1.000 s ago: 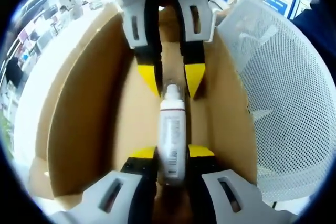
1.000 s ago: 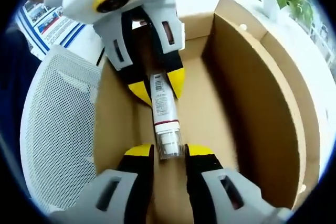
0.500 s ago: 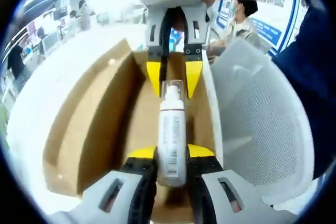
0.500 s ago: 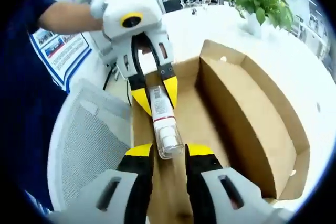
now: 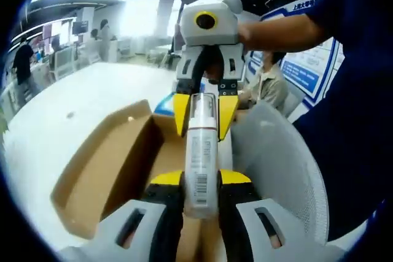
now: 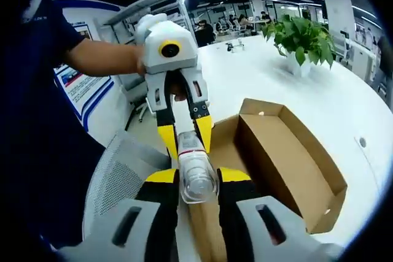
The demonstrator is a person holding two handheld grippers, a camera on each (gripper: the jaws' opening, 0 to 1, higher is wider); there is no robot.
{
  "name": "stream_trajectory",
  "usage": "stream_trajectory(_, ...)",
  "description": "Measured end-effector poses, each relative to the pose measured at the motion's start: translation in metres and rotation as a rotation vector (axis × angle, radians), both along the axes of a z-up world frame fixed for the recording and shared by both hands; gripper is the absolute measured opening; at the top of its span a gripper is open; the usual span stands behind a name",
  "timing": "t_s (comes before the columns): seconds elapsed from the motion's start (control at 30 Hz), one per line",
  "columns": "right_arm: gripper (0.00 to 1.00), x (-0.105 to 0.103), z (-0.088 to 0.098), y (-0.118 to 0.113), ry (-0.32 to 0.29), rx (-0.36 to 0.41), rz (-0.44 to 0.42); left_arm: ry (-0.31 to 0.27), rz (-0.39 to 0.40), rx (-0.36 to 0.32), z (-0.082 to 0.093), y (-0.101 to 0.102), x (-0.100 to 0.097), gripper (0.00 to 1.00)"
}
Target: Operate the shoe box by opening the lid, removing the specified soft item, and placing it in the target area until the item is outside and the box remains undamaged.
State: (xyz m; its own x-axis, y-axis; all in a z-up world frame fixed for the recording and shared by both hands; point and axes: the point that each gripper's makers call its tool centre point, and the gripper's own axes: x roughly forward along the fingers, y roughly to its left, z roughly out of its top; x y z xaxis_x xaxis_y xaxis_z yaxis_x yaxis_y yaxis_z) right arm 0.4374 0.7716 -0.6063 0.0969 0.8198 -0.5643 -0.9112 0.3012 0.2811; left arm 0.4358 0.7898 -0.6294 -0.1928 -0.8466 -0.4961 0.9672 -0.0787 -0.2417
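Two grippers are clamped on the same bottle [image 5: 201, 164] here, one at each end, and it hangs in the air above the open cardboard box [image 5: 110, 170]. In the left gripper view the left gripper [image 5: 200, 179] has its yellow-tipped fingers [image 5: 167, 180] closed on the barcode end of the bottle, while the right gripper [image 5: 202, 111] comes in from the far side and pinches the cap end. In the right gripper view it's mirrored: the right gripper [image 6: 198, 176] is closed on the clear cap, which points at the camera, and the left gripper [image 6: 184, 133] grips the bottle [image 6: 193, 167] at the other end, held by a person's hand [image 6: 142, 59] in a dark sleeve.

Box-wise, it sits on the white worktop [image 6: 307, 108] below the bottle with its lid off or folded away, brown inside walls showing, looks undamaged. Just beside the box is a white mesh chair back [image 5: 279, 170]. Beyond the box on the worktop there's a potted green plant [image 6: 301, 38].
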Motion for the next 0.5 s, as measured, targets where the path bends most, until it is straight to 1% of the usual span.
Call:
stream_trajectory(0.13, 0.22, -0.005, 0.012, 0.002, -0.011, 0.0, 0.016, 0.012, -0.02, -0.021, 0.011, -0.001, -0.005, 0.18)
stream_trajectory(0.2, 0.21, -0.008, 0.016, 0.002, -0.016, -0.009, 0.029, 0.005, -0.034, -0.018, 0.014, -0.002, -0.008, 0.18)
stream_trajectory(0.33, 0.2, -0.014, 0.023, 0.004, -0.017, -0.022, 0.052, 0.019, -0.061, -0.021, 0.02, -0.004, -0.015, 0.18)
stream_trajectory(0.4, 0.2, -0.015, 0.027, 0.005, -0.026, -0.023, 0.053, 0.01, -0.06, -0.025, 0.023, -0.005, -0.016, 0.18)
stream_trajectory(0.5, 0.2, -0.016, 0.028, 0.007, -0.03, -0.022, 0.06, 0.003, -0.064, -0.023, 0.023, -0.006, -0.016, 0.18)
